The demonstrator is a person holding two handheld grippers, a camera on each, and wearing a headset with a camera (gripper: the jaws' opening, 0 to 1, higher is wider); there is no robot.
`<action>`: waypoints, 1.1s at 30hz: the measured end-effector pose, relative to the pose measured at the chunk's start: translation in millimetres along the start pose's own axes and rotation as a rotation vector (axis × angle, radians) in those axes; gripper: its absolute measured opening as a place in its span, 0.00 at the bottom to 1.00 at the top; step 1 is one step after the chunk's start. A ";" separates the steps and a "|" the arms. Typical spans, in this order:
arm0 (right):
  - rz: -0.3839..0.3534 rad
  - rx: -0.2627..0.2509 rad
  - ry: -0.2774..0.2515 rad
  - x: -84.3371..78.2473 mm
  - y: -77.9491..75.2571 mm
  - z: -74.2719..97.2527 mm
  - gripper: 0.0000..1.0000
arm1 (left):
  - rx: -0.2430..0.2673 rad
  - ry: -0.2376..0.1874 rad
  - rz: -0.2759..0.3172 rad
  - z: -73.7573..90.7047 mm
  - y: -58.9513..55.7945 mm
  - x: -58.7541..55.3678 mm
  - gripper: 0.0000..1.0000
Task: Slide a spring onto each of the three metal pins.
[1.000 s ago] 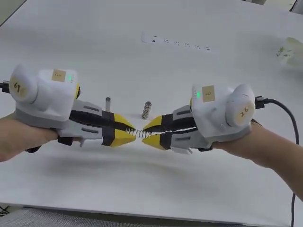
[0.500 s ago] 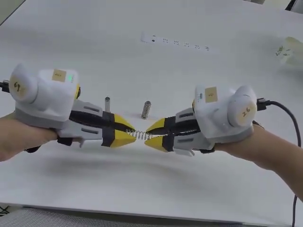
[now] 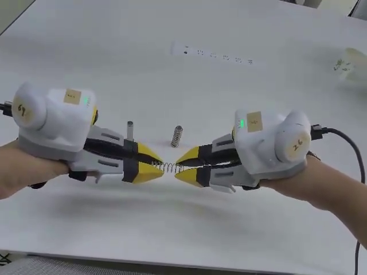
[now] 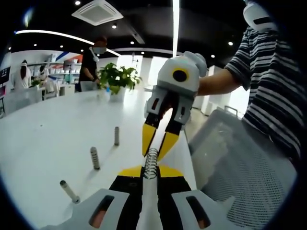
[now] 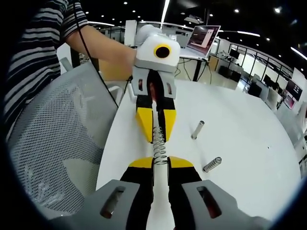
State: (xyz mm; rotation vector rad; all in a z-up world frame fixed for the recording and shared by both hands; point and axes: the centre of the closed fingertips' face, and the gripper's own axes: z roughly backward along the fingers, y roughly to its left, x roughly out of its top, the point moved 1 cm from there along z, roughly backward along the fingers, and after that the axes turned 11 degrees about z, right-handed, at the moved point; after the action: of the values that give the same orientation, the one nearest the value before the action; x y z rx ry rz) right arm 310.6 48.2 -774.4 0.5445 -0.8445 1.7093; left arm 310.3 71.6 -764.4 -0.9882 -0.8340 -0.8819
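Note:
A small steel spring (image 3: 168,167) spans the gap between my two grippers above the white table. My left gripper (image 3: 156,167) is shut on one end of it, and my right gripper (image 3: 179,166) is shut on the other end. In the left gripper view the spring (image 4: 151,163) runs from my jaws up to the right gripper (image 4: 153,152). In the right gripper view the spring (image 5: 159,143) leads to the left gripper (image 5: 157,129). Behind them stand a bare pin (image 3: 130,129) and a pin wearing a spring (image 3: 177,135). A third bare pin (image 4: 116,135) stands farther along.
A white power strip (image 3: 212,52) lies at the back of the table (image 3: 172,229). A pale object (image 3: 351,62) sits at the far right edge. A black cable (image 3: 344,143) trails from the right gripper. A mesh chair (image 4: 240,163) is beside the table.
Both grippers have dropped slightly and the right one has drawn back a little to the right. A longer stretch of spring now shows between the tips.

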 end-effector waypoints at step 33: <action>0.122 0.043 0.009 30.4 -1.3 5.5 0.07 | 0.005 0.047 -0.015 -1.8 2.7 -10.2 0.02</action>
State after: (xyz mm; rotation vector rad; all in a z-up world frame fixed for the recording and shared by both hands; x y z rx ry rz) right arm 302.6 63.2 -748.5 0.5233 -0.8510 1.8433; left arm 309.0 73.0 -775.0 -0.9545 -0.8044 -0.9121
